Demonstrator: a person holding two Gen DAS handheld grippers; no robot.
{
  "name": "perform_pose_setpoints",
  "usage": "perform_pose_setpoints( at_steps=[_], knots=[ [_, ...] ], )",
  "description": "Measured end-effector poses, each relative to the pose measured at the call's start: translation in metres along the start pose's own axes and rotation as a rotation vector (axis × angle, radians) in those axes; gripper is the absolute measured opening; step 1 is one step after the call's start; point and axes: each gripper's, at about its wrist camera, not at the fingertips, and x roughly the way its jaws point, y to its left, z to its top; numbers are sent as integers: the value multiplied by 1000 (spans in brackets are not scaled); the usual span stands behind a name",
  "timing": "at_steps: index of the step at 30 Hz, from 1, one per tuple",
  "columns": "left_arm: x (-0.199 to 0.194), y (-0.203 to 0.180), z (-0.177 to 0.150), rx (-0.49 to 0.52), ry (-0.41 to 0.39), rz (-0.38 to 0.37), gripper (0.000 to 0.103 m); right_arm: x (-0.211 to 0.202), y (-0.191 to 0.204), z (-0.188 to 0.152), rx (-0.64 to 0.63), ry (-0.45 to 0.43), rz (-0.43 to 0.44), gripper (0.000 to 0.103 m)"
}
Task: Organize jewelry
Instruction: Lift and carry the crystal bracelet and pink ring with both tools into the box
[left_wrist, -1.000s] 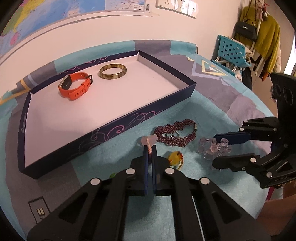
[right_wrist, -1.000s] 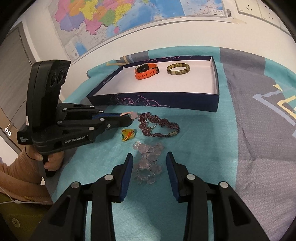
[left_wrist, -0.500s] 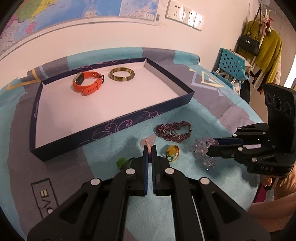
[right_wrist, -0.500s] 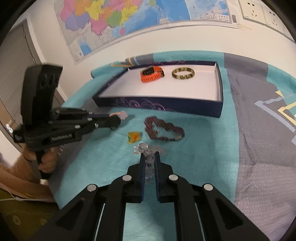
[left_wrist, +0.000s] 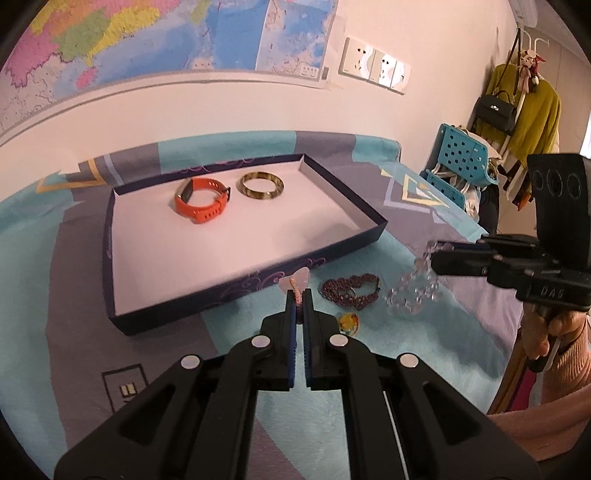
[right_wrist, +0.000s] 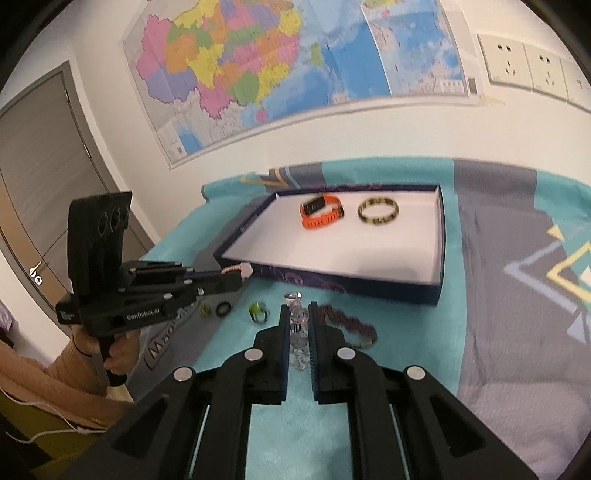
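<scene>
Clear bead bracelet is now up off the cloth, hanging from the right gripper, whose fingers are pinched on it. A sec ago it lay flat on the cloth, just right of the dark red bracelet, w/ the fingers spread either side. In the left view it dangles in front of the box, off its front right corner, above the cloth. So the pickup looks done; my guess is carry to the box comes next.

Pink bracelet is clamped between the left gripper fingers, its pale charm poking past the tips, right at the box's front wall. It was held the same a sec ago, but lower and further back from the box. Both pieces seem ready to drop in together.

Inside the box, at the back: orange band and, beside it, a gold bangle. Left out in front of the box: dark red bracelet, small yellow piece, plus a green ring, black ring and a darker bit I can't ID.

Pose: both grippers are raised and level-ish, tips aimed at the box from its front; left comes at the front wall, right is out by the front right corner.
</scene>
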Motion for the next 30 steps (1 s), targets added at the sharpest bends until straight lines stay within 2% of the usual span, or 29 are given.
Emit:
perform_pose_setpoints(
  at_steps=[13, 30],
  knots=[
    [-2, 15, 21, 1, -30, 44, 4, 7, -3, 44, -49, -67, -41, 8],
    [22, 32, 37, -8, -4, 83, 4, 42, -22, 72, -20, -56, -50, 8]
  ],
)
